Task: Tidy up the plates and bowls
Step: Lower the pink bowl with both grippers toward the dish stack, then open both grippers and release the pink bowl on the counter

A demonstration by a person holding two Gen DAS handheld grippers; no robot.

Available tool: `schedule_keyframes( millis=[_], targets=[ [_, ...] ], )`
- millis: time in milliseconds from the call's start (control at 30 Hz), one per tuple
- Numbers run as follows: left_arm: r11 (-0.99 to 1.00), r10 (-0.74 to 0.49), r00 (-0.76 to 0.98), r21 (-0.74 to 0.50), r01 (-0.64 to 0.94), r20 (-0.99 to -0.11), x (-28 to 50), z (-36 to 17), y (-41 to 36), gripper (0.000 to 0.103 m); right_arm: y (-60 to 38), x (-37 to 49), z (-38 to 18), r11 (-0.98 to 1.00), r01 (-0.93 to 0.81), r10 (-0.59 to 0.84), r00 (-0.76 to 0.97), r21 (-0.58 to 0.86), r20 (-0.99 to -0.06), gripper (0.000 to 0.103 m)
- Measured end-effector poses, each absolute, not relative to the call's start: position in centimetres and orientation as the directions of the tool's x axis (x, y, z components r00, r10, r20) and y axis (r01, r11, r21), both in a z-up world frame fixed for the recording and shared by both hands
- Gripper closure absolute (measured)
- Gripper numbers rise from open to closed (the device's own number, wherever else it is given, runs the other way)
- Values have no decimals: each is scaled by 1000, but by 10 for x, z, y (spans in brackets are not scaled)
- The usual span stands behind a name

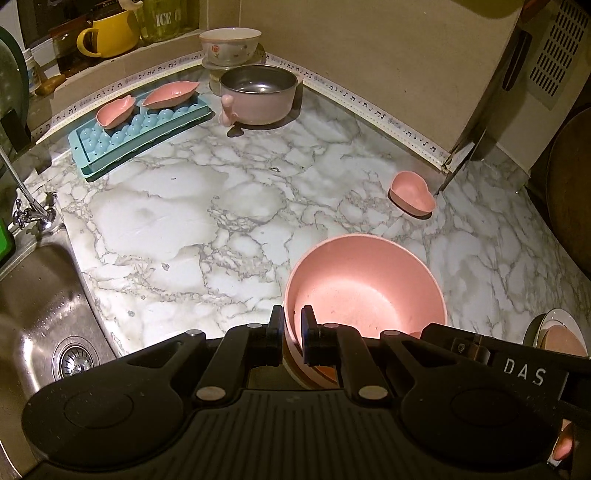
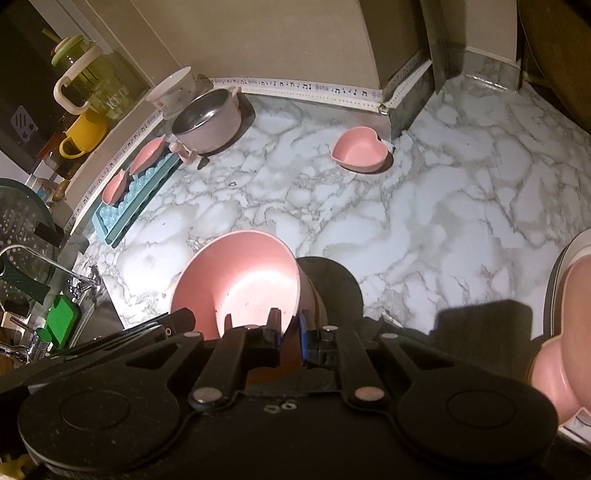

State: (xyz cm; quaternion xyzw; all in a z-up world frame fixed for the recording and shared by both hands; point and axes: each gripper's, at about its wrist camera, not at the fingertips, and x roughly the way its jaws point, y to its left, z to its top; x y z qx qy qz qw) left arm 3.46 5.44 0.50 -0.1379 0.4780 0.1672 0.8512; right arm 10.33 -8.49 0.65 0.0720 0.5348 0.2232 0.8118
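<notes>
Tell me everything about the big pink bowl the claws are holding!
The big pink bowl is round, deep and smooth, matte like plastic, with a few dark specks inside. It is otherwise empty and tilted so its opening faces the cameras. The left claw pinches one side of its rim, and the right claw pinches the opposite side. More bowls seem nested beneath it. Below lies the marble counter.

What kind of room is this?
Almost certainly a home kitchen: a marble-look counter beside a steel sink with a tap, and a yellow mug on the ledge behind.
</notes>
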Motion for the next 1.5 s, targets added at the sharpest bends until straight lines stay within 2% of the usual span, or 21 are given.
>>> schedule_keyframes(
  millis=[567,900,1200,1333,1400,1467,1500],
  targets=[
    [908,143,471,-73,-412,-871,37,-2,56,94,-86,105,0,889,-277,441,306,364,-844,94],
    [936,132,483,-52,-349,-866,35,4,51,93,-87,106,6,882,-289,453,308,371,-837,85],
    [940,102,511,-86,-331,-854,36,18,54,91,-90,111,25,873,-315,469,334,372,-818,80],
    [950,88,541,-93,-297,-836,39,29,51,90,-92,115,32,873,-323,469,350,365,-811,75],
    [955,82,553,-93,-281,-829,42,33,48,85,-93,117,35,874,-324,468,358,363,-808,73],
    [957,80,566,-95,-274,-821,45,37,47,68,-95,121,40,873,-326,470,369,362,-802,70],
    [957,78,574,-99,-271,-815,46,39,47,63,-96,122,42,874,-326,471,377,362,-798,70]
  ],
)
